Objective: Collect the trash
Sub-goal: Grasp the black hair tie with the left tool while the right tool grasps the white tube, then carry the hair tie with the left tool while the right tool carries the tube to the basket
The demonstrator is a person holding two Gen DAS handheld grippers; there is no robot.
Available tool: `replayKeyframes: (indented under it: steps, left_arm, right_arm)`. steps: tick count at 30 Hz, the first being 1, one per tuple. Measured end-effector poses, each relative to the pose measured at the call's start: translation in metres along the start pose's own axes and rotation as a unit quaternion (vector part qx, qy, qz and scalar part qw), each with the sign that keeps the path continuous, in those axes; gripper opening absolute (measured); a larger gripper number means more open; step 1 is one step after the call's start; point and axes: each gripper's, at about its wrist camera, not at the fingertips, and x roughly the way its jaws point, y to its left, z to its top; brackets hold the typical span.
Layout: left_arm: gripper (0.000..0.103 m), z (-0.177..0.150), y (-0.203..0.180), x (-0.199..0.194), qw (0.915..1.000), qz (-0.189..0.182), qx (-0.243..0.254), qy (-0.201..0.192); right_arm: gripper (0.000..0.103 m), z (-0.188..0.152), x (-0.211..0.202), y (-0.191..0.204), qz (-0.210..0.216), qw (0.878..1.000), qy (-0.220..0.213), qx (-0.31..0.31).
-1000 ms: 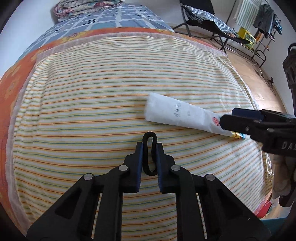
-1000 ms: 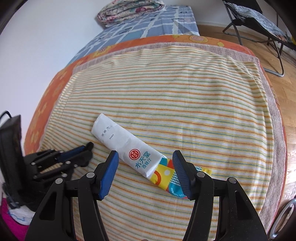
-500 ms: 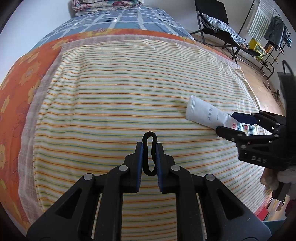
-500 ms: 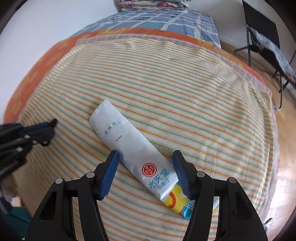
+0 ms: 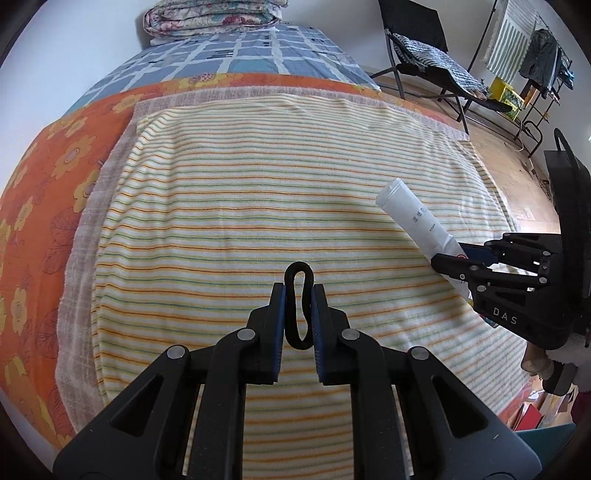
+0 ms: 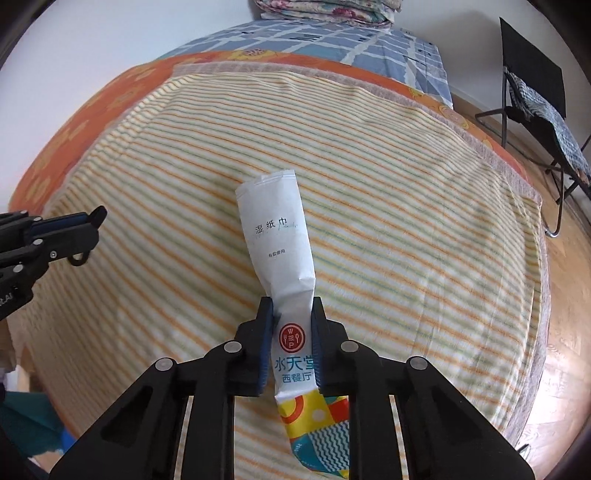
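A long white wet-wipe packet [image 6: 280, 240] with a red logo and a colourful end is pinched between the fingers of my right gripper [image 6: 292, 306], lifted over the striped towel [image 6: 406, 221]. The packet also shows in the left wrist view [image 5: 410, 212], sticking up and left from the right gripper [image 5: 447, 258]. My left gripper [image 5: 299, 291] is shut on a black hair tie [image 5: 298, 306] that loops up between its fingers, above the towel [image 5: 240, 206]. The left gripper shows at the left edge of the right wrist view [image 6: 92, 221].
The towel lies on an orange flowered sheet [image 5: 44, 177] over a blue checked cover [image 5: 240, 55]. Folded quilts [image 5: 210, 16] sit at the bed's far end. A black folding chair [image 5: 424, 40] and a drying rack [image 5: 532, 55] stand on the wood floor to the right.
My right gripper has closed on the wet-wipe packet and raised it off the towel, its white end now pointing up. The left gripper has kept its hold on the hair tie and swung left.
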Motion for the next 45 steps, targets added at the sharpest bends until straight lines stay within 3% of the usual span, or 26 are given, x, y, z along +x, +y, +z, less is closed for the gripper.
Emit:
replayKeyframes:
  steps: [11,23,34,45]
  left_arm:
    - [0.012,-0.014,-0.003,-0.046,0.9995,-0.007,-0.005,-0.03]
    - [0.012,-0.043,-0.013,-0.1,0.9978,-0.017,0.007,-0.064]
    - [0.012,-0.102,-0.023,-0.143,0.9965,-0.032,0.022,-0.074]
    - [0.012,-0.168,-0.033,-0.155,0.9968,-0.055,0.017,-0.055]
  right_arm:
    - [0.015,-0.014,-0.057,0.017,0.021,0.999,-0.047,0.01]
    - [0.015,-0.051,-0.113,0.04,0.033,0.996,-0.087,0.004]
    - [0.015,-0.112,-0.161,0.079,0.08,0.99,-0.112,-0.007]
    - [0.015,-0.177,-0.171,0.107,0.109,0.988,-0.106,-0.005]
